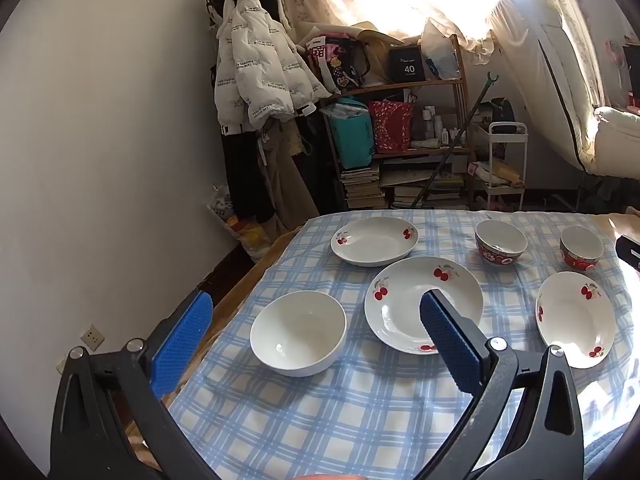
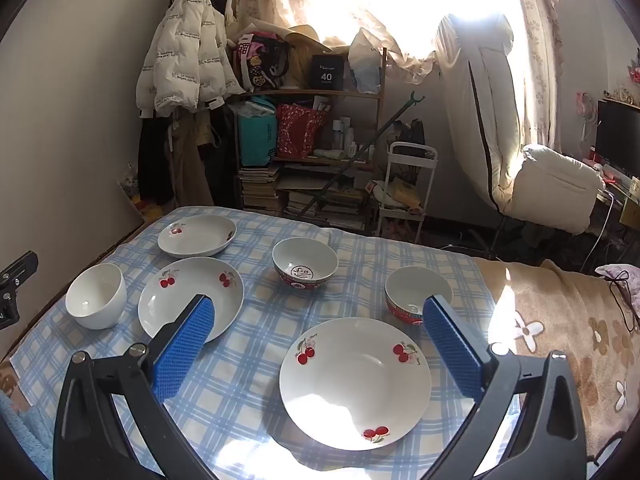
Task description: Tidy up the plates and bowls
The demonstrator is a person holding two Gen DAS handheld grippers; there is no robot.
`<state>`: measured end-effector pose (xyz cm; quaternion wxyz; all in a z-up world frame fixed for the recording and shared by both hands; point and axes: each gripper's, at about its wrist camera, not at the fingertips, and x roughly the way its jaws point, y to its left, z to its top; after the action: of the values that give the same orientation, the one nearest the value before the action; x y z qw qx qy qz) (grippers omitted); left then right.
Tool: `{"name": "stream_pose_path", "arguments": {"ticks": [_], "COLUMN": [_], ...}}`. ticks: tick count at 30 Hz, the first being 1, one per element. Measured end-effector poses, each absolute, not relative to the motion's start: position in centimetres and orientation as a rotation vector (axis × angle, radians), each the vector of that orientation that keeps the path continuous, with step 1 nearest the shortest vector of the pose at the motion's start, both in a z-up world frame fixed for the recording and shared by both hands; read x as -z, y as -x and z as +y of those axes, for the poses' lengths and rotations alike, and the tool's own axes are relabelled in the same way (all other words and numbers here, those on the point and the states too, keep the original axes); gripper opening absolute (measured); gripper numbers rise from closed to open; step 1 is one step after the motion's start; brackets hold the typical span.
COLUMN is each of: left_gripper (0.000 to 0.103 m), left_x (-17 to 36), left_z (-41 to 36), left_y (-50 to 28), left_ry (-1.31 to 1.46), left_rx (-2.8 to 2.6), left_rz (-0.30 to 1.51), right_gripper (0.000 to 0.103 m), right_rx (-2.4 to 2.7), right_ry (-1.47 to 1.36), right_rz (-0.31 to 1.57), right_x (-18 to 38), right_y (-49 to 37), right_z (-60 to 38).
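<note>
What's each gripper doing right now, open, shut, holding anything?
Left gripper: open, holding nothing, above the plain white bowl.
Right gripper: open, holding nothing, above the nearest cherry plate.

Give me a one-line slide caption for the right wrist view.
Open right gripper hovers over a cherry-print plate on the checked tablecloth, with more plates and bowls beyond.

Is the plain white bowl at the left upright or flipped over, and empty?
Upright and empty. The plain white bowl sits mouth-up on the checked cloth, and both wrist views show its bare white interior.
</note>
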<state>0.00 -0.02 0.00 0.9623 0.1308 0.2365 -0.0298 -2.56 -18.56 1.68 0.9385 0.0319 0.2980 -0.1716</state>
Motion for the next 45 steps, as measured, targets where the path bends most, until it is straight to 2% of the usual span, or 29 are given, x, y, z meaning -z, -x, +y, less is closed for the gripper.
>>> {"name": "stream_pose_path", "arguments": {"ticks": [45], "left_gripper": [0.102], "left_x": [0.1], "left_z": [0.6], "left_y": [-0.3], "left_ry": [-0.266], "left_rx": [0.065], "left_rz": [0.487], "right_gripper": [0.103], "right_rx": [0.354], "right_ry": [-0.049], "right_rz": [0.604], "right_x": [-1.2], "right_y": [2.5], "right_z": [-19.0]}}
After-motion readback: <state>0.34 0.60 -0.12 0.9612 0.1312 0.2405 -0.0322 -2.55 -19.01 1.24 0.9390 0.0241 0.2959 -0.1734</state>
